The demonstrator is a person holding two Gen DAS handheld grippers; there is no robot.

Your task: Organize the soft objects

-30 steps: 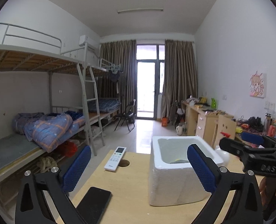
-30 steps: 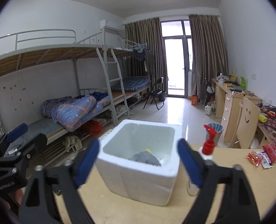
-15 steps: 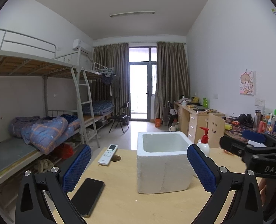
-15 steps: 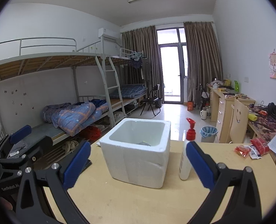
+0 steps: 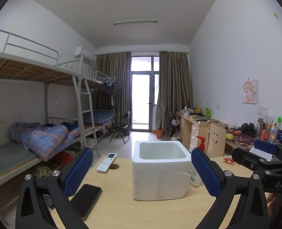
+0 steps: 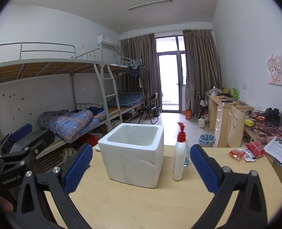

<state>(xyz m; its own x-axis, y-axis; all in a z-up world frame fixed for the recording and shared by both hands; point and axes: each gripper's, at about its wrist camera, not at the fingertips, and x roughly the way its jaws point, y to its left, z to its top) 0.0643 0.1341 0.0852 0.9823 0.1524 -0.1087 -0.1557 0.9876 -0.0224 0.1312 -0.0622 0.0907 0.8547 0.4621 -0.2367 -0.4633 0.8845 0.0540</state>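
Both your tools stand released, empty — left tool [image 5: 142, 171] and right tool [image 6: 141, 168] before the foam box [image 6: 133, 152] on the table [image 6: 160, 206].

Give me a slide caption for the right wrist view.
Open right gripper faces a white foam box and pump bottle on a wooden table; nothing held.
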